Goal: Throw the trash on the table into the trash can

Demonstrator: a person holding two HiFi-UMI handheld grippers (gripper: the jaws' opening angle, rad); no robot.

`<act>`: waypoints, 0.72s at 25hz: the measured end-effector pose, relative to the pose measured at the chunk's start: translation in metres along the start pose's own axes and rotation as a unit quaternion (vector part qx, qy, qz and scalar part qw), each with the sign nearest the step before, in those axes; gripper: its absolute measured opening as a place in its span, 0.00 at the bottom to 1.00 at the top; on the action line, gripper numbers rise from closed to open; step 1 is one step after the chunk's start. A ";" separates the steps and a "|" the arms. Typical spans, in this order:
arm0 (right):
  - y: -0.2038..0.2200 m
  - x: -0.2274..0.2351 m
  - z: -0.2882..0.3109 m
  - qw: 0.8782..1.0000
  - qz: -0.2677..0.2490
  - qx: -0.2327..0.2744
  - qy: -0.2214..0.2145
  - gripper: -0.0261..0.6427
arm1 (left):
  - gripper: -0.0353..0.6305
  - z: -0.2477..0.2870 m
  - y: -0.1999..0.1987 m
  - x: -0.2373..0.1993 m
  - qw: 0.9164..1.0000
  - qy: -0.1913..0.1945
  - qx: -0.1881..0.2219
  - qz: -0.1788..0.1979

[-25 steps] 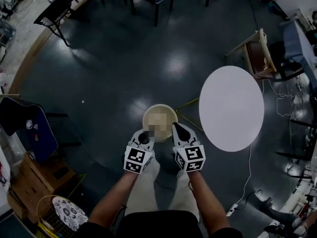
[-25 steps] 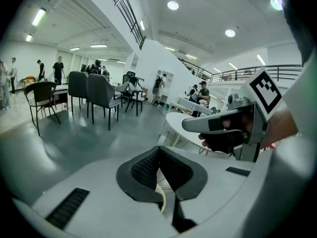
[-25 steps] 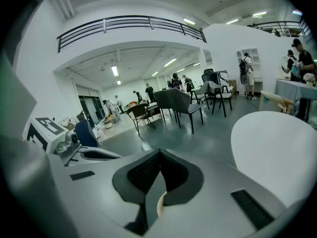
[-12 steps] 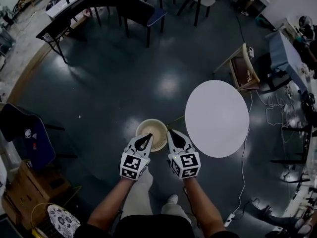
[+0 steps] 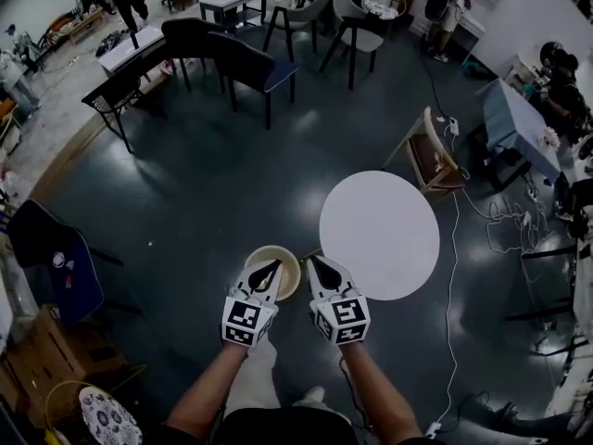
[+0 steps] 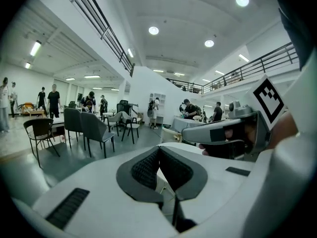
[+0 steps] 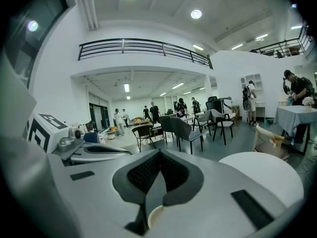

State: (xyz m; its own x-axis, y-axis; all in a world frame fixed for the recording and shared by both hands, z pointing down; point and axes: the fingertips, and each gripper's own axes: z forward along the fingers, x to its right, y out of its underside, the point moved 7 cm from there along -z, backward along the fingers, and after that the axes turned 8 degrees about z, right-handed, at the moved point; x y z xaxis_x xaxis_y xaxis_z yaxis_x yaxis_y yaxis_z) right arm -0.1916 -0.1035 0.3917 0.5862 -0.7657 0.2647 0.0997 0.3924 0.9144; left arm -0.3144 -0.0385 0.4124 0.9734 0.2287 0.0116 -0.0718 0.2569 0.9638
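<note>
Movement of the view is the main change: against a second ago the camera looks further out into the room, so the trash can (image 5: 289,269) shows smaller and more chairs (image 5: 248,58) appear at 12 o'clock. Before, the can lay between the two gripper tips. Now the left gripper (image 5: 268,273) lies over its 9 o'clock half, and the right gripper (image 5: 316,265) points just beside its 3 o'clock edge. The grippers themselves have stayed the same: both have their jaws fully together, with nothing between them in either gripper view. The round table (image 5: 380,235) stands at 2 o'clock from the grippers, near the can, and its white top looks bare. No trash is to be seen on it or in any jaw. My judgement is that the throwing is already done, and that the person is now drawing back from the can.
</note>
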 end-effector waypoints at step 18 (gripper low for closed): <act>-0.041 -0.025 -0.237 0.993 -0.070 0.083 -0.040 0.06 | 0.08 -0.103 -0.103 0.193 0.995 -0.026 0.080 0.053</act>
State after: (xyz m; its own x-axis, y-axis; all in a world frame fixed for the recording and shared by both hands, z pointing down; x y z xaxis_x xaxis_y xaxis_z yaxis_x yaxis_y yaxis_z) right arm -0.0196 0.0206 0.2751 0.5088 -0.8479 0.1491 0.0376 0.1950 0.9801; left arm -0.1413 0.0755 0.2882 0.9725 0.1967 0.1248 -0.1428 0.0802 0.9865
